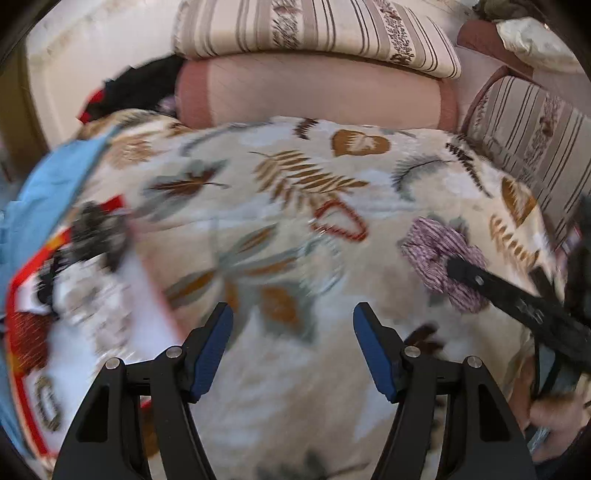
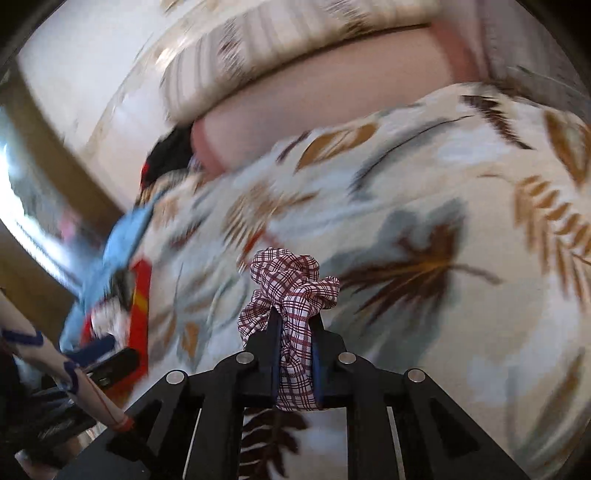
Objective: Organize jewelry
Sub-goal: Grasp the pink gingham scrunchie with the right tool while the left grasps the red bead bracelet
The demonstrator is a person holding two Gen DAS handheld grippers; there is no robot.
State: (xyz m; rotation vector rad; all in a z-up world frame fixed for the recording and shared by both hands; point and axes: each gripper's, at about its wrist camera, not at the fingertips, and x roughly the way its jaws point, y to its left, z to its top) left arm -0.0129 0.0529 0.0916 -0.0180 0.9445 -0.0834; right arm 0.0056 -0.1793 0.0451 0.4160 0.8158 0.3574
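Observation:
My right gripper (image 2: 295,325) is shut on a maroon-and-white checked scrunchie (image 2: 291,284) and holds it above the leaf-print blanket (image 2: 443,192). In the left wrist view the same scrunchie (image 1: 439,254) sits at the tip of the right gripper's black finger (image 1: 480,282) at the right. My left gripper (image 1: 293,325) is open and empty over the blanket (image 1: 280,387). A red bead bracelet (image 1: 341,219) lies on the blanket ahead of it. A dark blurred item (image 1: 98,232) lies at the left by a red-edged white box (image 1: 85,325).
Striped cushions (image 1: 314,29) and a pink bolster (image 1: 314,92) lie behind the blanket. Light blue cloth (image 1: 48,192) lies at the left edge. Both views are motion-blurred.

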